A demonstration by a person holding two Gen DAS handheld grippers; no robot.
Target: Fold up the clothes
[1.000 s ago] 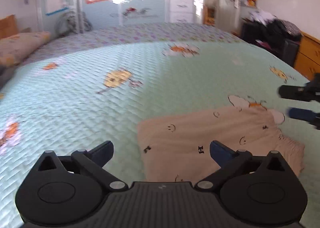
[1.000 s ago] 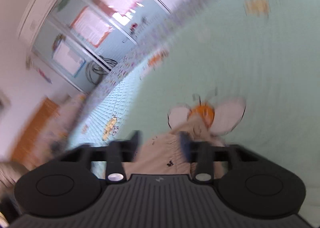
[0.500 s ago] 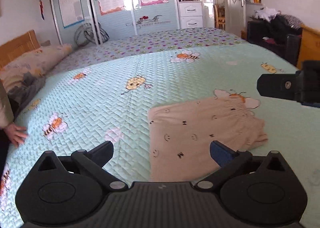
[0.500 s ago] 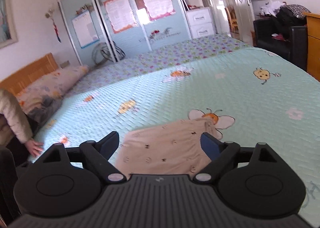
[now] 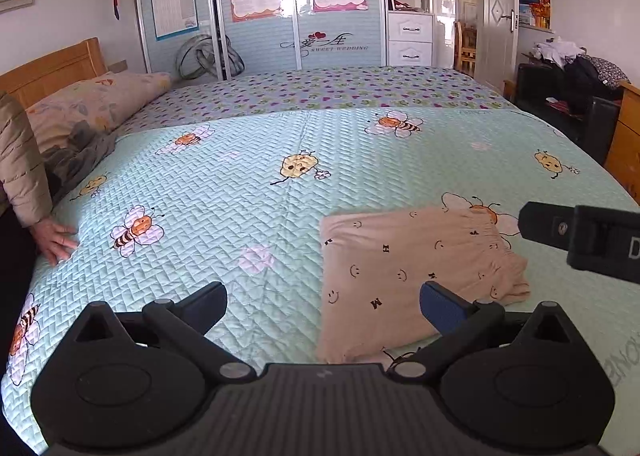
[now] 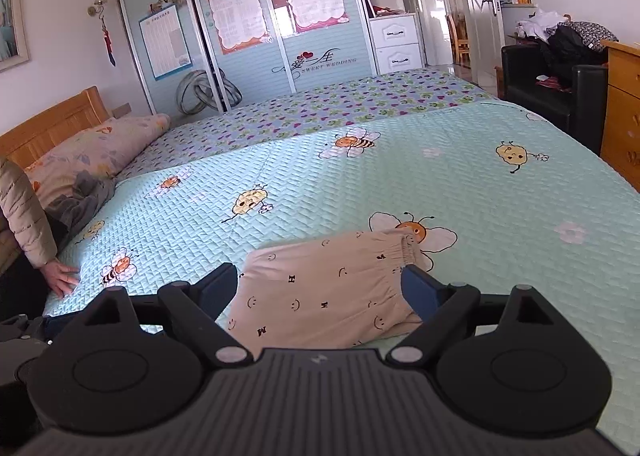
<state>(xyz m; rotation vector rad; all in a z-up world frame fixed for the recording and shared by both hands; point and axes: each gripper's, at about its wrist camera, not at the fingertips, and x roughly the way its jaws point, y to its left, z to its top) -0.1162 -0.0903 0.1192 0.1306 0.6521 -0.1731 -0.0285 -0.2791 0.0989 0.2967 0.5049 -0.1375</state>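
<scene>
Folded beige garment with small smiley and letter prints lies flat on the mint quilted bedspread, near the close edge, elastic waistband toward the far right, partly covering a printed bee. Nothing grips it. Left gripper hangs above the spread, jaws wide apart and empty, garment below its right finger only. Right gripper also spread wide, jaws having just been opening; the garment shows between the fingers but lower down, pads not pressing on it. Part of the right gripper's black body pokes in at the right edge of the left wrist view.

Bedspread has bee and flower cartoons. Behind it, a second cover with purple hearts and green frogs. Far left: patterned pillow, wooden headboard, grey cloth heap. A person's hand in a puffy tan sleeve rests on the spread's left edge. Back wall: sliding wardrobe doors with posters. Right side: white drawers, open door, black armchair piled with clothes, wooden dresser.
</scene>
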